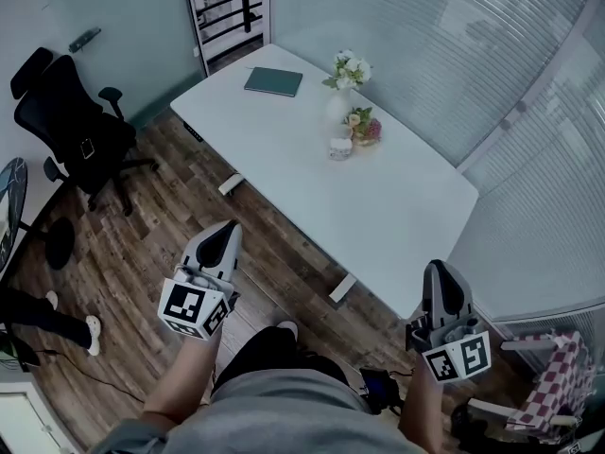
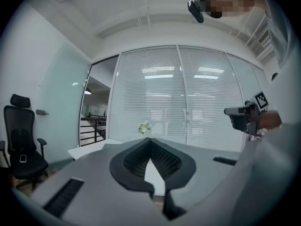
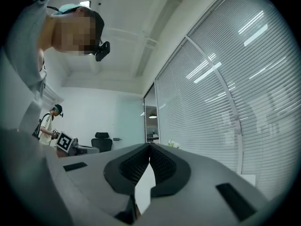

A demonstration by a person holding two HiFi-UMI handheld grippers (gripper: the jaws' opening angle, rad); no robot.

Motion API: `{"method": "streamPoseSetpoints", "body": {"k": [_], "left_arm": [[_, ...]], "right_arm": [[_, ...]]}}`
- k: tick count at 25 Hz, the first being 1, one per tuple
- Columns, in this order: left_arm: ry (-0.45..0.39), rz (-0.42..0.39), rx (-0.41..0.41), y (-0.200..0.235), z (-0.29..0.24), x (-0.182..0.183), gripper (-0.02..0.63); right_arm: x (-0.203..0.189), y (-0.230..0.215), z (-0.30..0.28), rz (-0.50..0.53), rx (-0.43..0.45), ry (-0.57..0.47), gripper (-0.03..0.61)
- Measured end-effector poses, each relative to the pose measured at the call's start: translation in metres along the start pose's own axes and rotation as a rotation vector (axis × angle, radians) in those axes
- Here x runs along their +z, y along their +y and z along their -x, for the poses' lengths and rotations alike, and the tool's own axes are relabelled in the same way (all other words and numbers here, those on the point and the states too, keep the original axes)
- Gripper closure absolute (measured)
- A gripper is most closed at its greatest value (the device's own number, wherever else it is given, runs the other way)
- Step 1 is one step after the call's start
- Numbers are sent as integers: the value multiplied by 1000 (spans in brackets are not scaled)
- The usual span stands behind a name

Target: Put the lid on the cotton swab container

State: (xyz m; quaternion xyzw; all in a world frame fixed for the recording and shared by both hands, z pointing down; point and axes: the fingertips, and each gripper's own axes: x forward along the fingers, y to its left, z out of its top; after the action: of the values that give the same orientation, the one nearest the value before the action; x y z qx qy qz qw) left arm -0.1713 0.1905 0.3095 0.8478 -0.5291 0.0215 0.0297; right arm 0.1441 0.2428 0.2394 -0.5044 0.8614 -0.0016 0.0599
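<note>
A small clear cotton swab container (image 1: 340,148) stands on the white table (image 1: 284,149), beside a white vase of flowers (image 1: 342,88). I cannot make out a separate lid at this distance. My left gripper (image 1: 227,227) is held over the wooden floor, well short of the table's near edge, jaws shut and empty (image 2: 150,139). My right gripper (image 1: 440,268) hovers near the table's near right corner, also shut on nothing (image 3: 150,146). Both point roughly level toward the table.
A dark green book (image 1: 274,81) lies at the table's far left end. A small pot of pink and yellow flowers (image 1: 365,129) sits next to the container. A black office chair (image 1: 71,126) stands at left. Glass walls with blinds (image 1: 454,55) run behind the table.
</note>
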Motion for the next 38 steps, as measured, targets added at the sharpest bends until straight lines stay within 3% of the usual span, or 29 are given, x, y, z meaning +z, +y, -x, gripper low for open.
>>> {"method": "streamPoseSetpoints", "body": {"k": [23, 38], "left_arm": [[59, 15, -3, 19, -15, -18, 607], [51, 3, 57, 34, -88, -4, 607]], "right_arm": [[-13, -11, -29, 1, -16, 44, 552], [-7, -77, -107, -28, 69, 25, 552]]}}
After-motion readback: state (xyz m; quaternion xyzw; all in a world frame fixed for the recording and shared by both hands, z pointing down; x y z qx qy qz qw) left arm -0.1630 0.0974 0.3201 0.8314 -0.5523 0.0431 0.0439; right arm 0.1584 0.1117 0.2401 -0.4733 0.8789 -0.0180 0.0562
